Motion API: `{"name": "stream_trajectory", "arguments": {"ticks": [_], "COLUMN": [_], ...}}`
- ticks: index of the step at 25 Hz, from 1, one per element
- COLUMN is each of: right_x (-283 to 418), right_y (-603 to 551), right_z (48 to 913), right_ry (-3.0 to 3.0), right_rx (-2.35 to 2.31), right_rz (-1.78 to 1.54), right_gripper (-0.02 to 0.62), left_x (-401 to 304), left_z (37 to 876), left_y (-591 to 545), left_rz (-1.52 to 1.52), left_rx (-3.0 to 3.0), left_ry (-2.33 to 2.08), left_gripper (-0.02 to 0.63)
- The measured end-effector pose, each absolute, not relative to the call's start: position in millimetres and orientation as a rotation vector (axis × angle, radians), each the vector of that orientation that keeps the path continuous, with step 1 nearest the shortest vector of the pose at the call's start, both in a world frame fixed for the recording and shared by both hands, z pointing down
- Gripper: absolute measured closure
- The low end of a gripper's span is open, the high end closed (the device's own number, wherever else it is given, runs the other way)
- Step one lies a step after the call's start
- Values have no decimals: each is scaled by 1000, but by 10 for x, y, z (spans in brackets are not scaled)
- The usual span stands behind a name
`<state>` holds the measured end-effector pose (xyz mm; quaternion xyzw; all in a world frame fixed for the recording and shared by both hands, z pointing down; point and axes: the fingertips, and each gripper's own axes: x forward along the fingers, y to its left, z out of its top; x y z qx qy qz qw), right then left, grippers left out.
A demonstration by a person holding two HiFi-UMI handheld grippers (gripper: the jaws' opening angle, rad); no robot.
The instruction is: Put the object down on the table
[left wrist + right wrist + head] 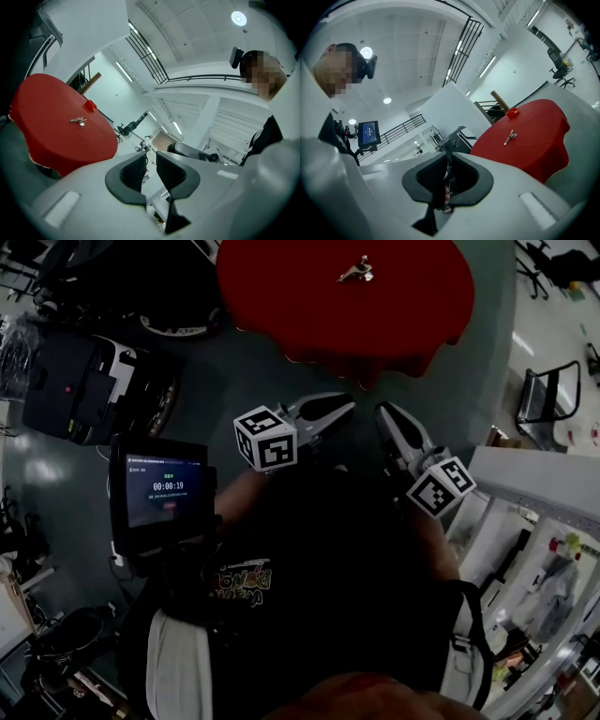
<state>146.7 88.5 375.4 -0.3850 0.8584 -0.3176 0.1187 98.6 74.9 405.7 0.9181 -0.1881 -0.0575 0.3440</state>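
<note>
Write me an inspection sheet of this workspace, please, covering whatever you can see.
Surface: round red-clothed table, ahead of both tools.
Job's things: small metal object lying on the table, touched by neither tool.
Clutter: small red container near the table's edge.
Grippers: left tool jaws apart, nothing between; right tool jaws nearly together, a thin bit in the slit, unidentifiable.
Cables: nothing seen.
Surroundings: timer screen, office chair, railing.

Open grey-green floor (281,381) lies clear ahead up to the round red-clothed bench (281,296), its top mostly bare around a small metal object (356,271). Bulky black equipment (84,385) crowds the left side; a white shelf unit (534,474) flanks the right.
</note>
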Motion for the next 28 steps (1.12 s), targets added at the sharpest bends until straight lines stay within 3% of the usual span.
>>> {"name": "stream_trajectory", "arguments": {"ticks": [8, 28], "right_x": [1574, 1616], "right_y": [965, 982], "right_z": [3731, 3726], "right_ry": [2510, 2500], "right_rx": [-1112, -1103], "right_rz": [-925, -932], "right_gripper": [591, 591], "left_x": [1096, 1154], "left_z": [4015, 4002], "left_y": [838, 847], "left_rz": [-142, -126], "left_rx": [2406, 2417], "left_ry": [-493, -487], "left_gripper": [531, 531]}}
